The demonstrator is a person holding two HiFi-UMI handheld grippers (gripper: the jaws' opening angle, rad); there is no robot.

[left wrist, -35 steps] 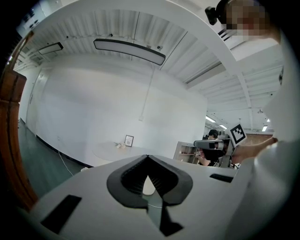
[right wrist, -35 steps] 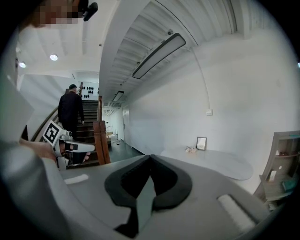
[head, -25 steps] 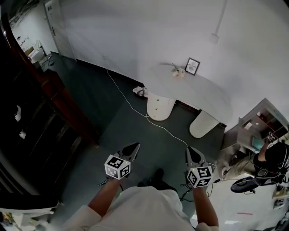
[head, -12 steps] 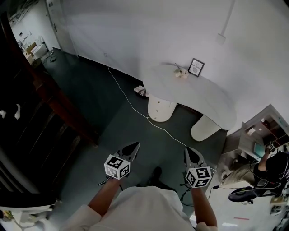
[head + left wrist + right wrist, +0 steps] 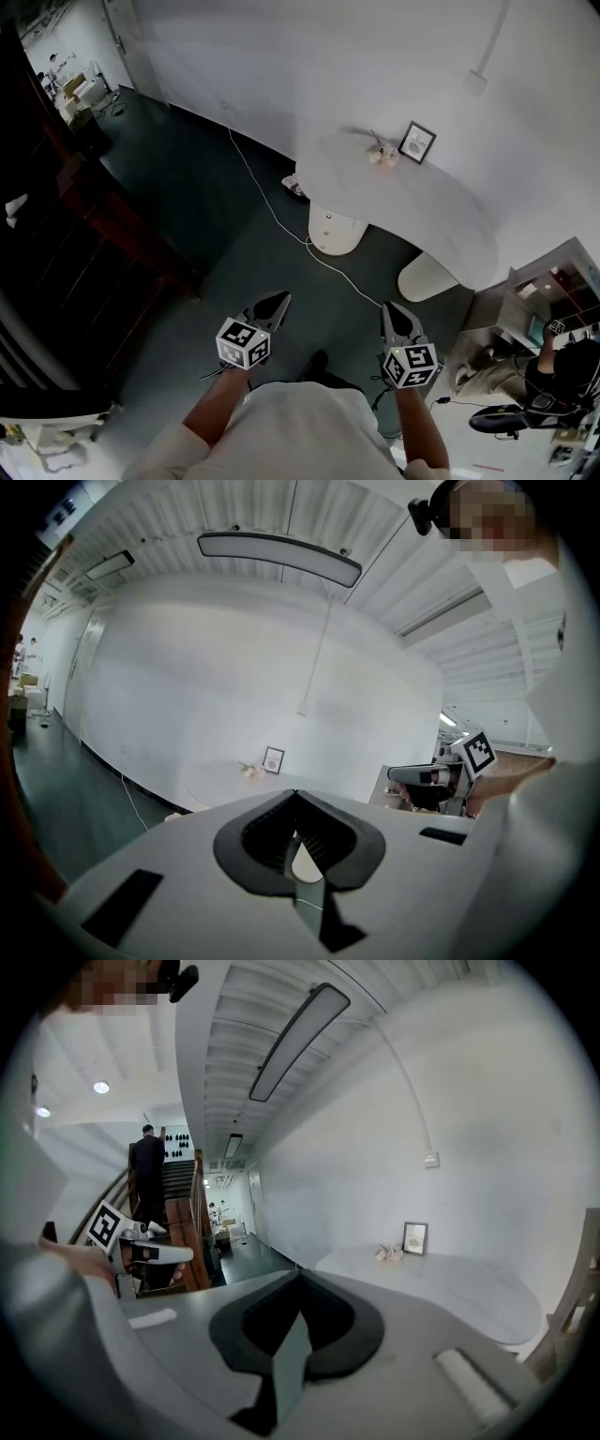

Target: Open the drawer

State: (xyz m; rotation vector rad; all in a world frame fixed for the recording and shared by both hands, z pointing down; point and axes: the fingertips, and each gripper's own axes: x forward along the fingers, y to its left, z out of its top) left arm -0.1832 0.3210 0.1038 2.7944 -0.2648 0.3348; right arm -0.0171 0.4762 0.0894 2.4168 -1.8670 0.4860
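Note:
A white curved table (image 5: 441, 211) stands by the far wall on two round pedestals. The left pedestal (image 5: 334, 228) has drawer fronts with small knobs. My left gripper (image 5: 280, 299) and right gripper (image 5: 386, 310) are held side by side over the dark floor, well short of the pedestal, both pointing towards it. Each is shut with nothing in it. The left gripper view shows its jaws (image 5: 296, 795) closed to a point, with the table (image 5: 225, 772) far off. The right gripper view shows the same closed jaws (image 5: 300, 1275) and the table (image 5: 441, 1283) ahead.
A white cable (image 5: 272, 211) runs across the floor to the pedestal. A picture frame (image 5: 416, 142) and small flowers (image 5: 380, 155) sit on the table. A dark wooden staircase (image 5: 103, 225) lies left. At the right are a shelf (image 5: 544, 281) and a seated person (image 5: 562, 375).
The whole view has advanced towards the table, and both grippers have moved forward with it. Both stay shut and keep their spacing.

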